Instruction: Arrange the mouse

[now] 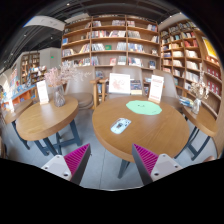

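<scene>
My tool (112, 160) is wide open and holds nothing; the two pads (76, 160) stand far apart at the bottom of my view, with only floor between them. Beyond the fingers stands a round wooden counter (165, 128). On its near part lies a small light thing with a dark middle (121, 125), which I take to be the mouse, though it is too small to be sure. Behind it, more to the far side, I see a round green mat (144, 107), and past that two white signs (120, 84). A second round counter (40, 118) stands to the left, with a vase (60, 96) on it. Bookshelves (110, 38) fill the back wall.

I judge that I am at the approach step, with the mouse not yet touched. Next I must bring the tool forward and down over the counter, centre the mouse between the fingers, and only then close.
</scene>
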Demonstrator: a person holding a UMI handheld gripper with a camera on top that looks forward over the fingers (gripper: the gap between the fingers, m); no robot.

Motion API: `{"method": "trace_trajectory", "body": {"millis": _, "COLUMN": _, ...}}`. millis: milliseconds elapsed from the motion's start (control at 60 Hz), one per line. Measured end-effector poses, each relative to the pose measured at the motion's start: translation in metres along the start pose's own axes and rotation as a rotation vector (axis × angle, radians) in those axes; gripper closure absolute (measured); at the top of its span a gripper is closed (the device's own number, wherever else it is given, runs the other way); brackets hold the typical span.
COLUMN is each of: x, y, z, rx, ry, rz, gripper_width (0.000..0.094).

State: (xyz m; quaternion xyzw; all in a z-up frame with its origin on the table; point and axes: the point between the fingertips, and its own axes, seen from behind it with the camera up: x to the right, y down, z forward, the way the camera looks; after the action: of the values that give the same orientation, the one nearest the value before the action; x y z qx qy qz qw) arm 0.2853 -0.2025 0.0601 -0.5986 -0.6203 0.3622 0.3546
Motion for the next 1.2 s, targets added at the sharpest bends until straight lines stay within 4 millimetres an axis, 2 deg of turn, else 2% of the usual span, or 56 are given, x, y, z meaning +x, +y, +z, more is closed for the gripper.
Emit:
{"method": "trace_trajectory", "body": {"millis": 17, "x": 0.001, "y": -0.001, "z": -0.008, "rx": -0.006, "ry": -0.002, "rz": -0.001, "gripper_width": 0.0082}}
{"method": "trace_trajectory", "body": {"millis": 83, "x": 0.002, "y": 0.000, "z": -0.003, "rx": -0.014, "ry": 0.001, "rz": -0.007, "gripper_width": 0.0082}}
{"method": "trace_trajectory", "body": {"millis": 100, "x": 0.005, "y": -0.005, "z": 0.010, "rx": -0.014, "ry": 0.004, "rz": -0.011, "gripper_width": 0.0082}}
{"method": "trace_trajectory", "body": {"millis": 250, "x": 0.014, "y": -0.007, "z": 0.063, "rx": -0.024, "ry": 0.021, "rz": -0.020, "gripper_width": 0.0083}}
{"method": "trace_trajectory", "body": {"millis": 383, "x": 0.018, "y": 0.000, "z": 0.098, "rx": -0.035, "ry": 0.020, "rz": -0.032, "gripper_width": 0.0081}}
{"method": "trace_trajectory", "body": {"millis": 450, "x": 0.025, "y": 0.009, "z": 0.111, "rx": -0.061, "ry": 0.030, "rz": -0.022, "gripper_width": 0.0084}}
{"method": "trace_trajectory", "body": {"millis": 517, "x": 0.023, "y": 0.010, "z": 0.122, "rx": -0.075, "ry": 0.016, "rz": 0.015, "gripper_width": 0.0083}}
{"method": "trace_trajectory", "body": {"millis": 1067, "x": 0.023, "y": -0.032, "z": 0.204, "rx": -0.076, "ry": 0.029, "rz": 0.028, "gripper_width": 0.0080}}
{"method": "trace_trajectory", "body": {"millis": 1083, "x": 0.025, "y": -0.035, "z": 0.212, "rx": -0.075, "ry": 0.028, "rz": 0.025, "gripper_width": 0.0082}}
{"method": "trace_trajectory", "body": {"millis": 1200, "x": 0.021, "y": -0.041, "z": 0.225, "rx": -0.084, "ry": 0.023, "rz": 0.026, "gripper_width": 0.0089}}
